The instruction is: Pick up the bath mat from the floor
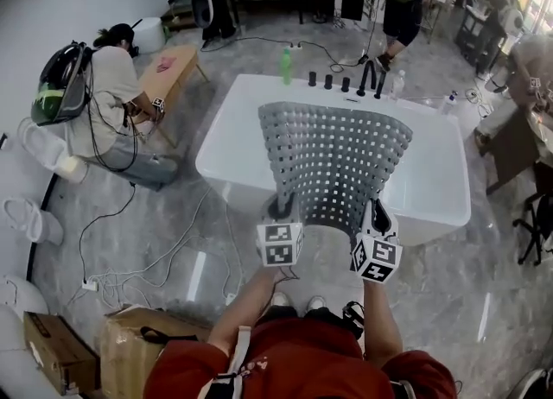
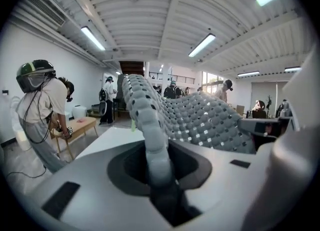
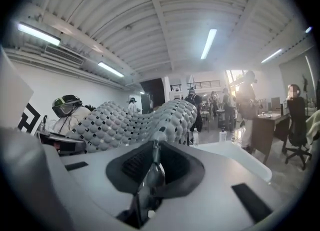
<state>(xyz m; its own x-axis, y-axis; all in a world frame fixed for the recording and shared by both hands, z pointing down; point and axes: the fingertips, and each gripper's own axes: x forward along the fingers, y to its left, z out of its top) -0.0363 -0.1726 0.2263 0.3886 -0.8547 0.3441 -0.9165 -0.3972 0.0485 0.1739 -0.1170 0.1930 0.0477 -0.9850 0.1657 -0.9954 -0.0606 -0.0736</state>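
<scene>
Grey mat clear of floor, over tub. Near corners pinched in jaws of left gripper and right gripper. Pick-up seemingly done.

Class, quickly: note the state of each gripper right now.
Left gripper: closed on the bath mat's edge.
Right gripper: closed on the bath mat too.

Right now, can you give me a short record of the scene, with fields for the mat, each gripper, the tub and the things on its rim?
mat: grey, full of holes, off the floor, spread out above the tub
left gripper: shut on the mat's near left edge
right gripper: shut on the mat's near right edge
tub: white, in front of the person
bottle: green, upright on the tub's far rim
taps: black, on the far rim
</scene>
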